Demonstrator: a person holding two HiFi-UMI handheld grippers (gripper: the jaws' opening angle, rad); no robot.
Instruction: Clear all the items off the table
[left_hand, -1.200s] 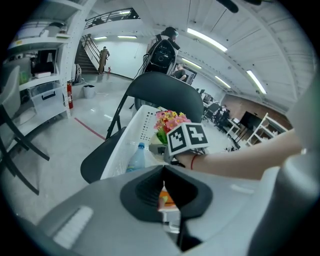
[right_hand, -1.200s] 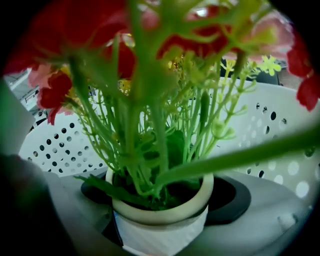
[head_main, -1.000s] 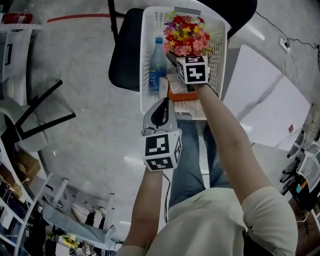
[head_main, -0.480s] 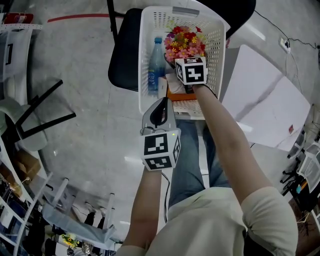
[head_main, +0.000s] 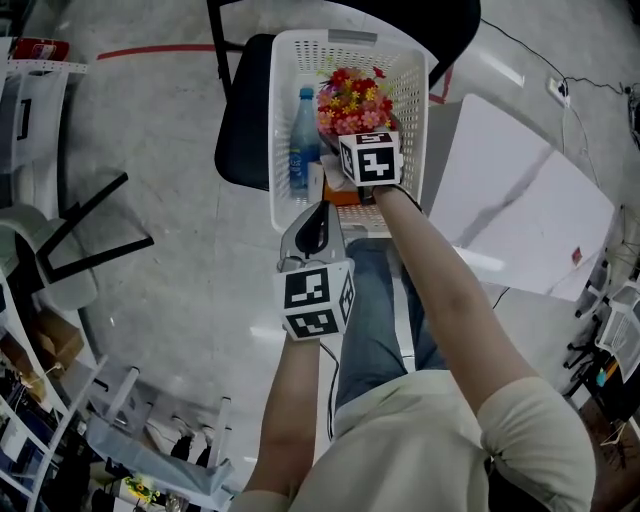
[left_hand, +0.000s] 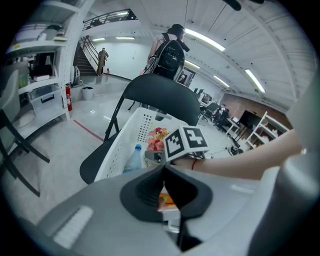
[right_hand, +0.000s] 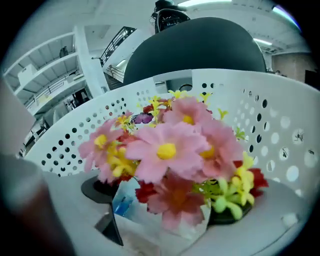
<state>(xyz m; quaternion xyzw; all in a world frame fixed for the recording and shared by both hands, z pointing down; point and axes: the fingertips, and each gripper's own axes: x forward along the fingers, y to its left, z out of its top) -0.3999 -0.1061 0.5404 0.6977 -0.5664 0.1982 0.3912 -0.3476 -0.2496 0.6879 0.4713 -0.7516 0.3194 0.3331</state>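
In the basket (head_main: 283, 110), flower bunch (right_hand: 170, 150) gripped in right claw (right_hand: 165, 205)

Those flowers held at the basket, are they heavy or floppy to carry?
Probably light: the flowers look artificial and sit in a thin clear wrap. Likely somewhat floppy and top-heavy, since the right gripper pinches only the wrapped base with its jaws while the blooms spread wide above. The glossy wrap may be slippery.
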